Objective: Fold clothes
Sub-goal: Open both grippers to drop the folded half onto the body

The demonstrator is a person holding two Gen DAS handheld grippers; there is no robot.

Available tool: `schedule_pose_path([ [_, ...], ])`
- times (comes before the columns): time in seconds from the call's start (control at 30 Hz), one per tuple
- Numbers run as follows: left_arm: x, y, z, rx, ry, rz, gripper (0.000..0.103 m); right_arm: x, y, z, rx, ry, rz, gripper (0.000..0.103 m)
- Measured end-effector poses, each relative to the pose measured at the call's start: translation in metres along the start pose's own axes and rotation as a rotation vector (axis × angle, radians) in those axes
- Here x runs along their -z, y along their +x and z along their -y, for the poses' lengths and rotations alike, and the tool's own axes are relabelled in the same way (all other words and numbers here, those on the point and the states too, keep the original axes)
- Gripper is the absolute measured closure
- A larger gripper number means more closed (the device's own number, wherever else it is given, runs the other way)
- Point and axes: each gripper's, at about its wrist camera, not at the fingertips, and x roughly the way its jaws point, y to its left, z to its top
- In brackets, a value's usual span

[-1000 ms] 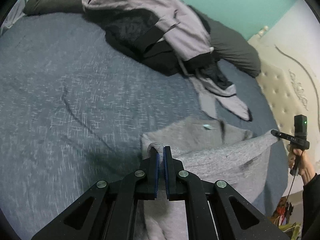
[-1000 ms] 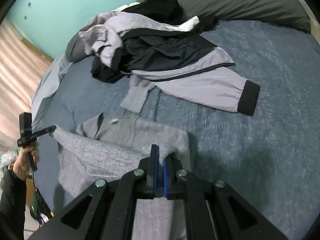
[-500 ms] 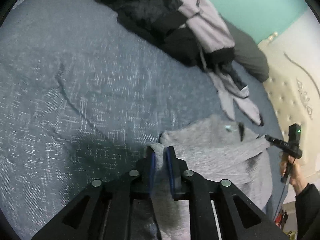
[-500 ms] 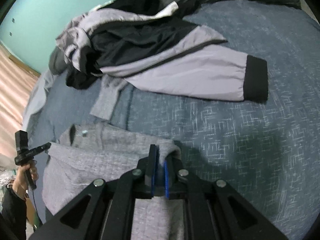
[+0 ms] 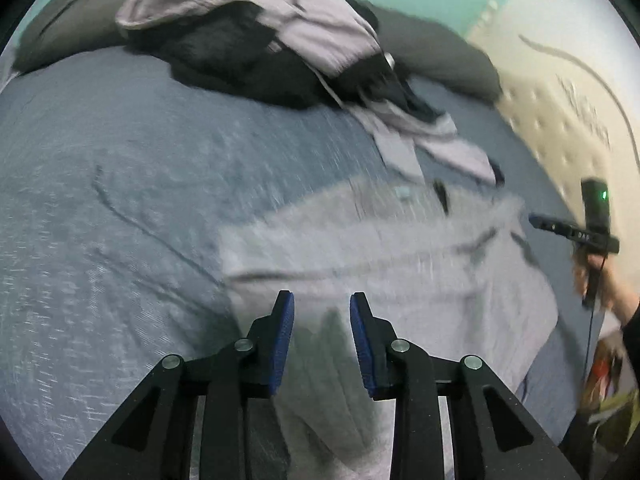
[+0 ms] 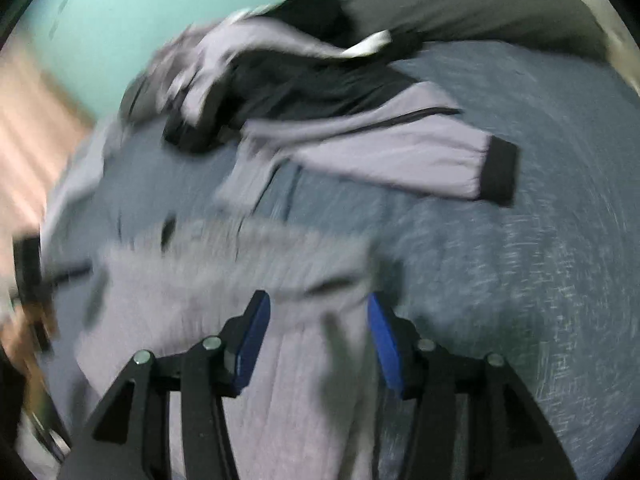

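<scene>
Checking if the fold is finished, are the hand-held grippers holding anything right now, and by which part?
Nothing is held. Both jaws have just been opening: the left hand-held gripper and right hand-held gripper stand open over the grey sweater, pads off the cloth.

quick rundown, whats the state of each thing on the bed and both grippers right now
left gripper: jaws just opened, nothing pinched
right gripper: jaws just opened, nothing pinched
grey sweater: released, lying on the bed, one layer folded over itself
lilac and black jacket: unfolded, crumpled, one sleeve stretched out
dark pillow: lying at the head of the bed
blue bedspread: spread out, lightly creased
</scene>
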Motion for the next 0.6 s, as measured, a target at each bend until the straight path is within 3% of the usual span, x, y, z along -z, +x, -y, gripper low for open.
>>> schedule_pose_path([
  [0.1,0.011,0.017,0.009,-0.015,0.042,-0.045,0.071,0.023,0.021,-0.031,0.057,-0.177,-0.067,0.052],
  [0.2,0.011,0.028,0.010,-0.059,0.085,-0.062,0.071,0.039,0.042,-0.051,0.130,-0.313,-0.121,0.060],
  [0.37,-0.006,0.039,-0.001,-0.091,0.094,-0.035,0.071,0.033,0.065,-0.051,0.205,-0.340,-0.126,0.064],
  [0.6,-0.043,0.056,-0.013,-0.158,0.114,-0.044,0.071,-0.010,0.086,-0.041,0.270,-0.318,-0.104,0.072],
])
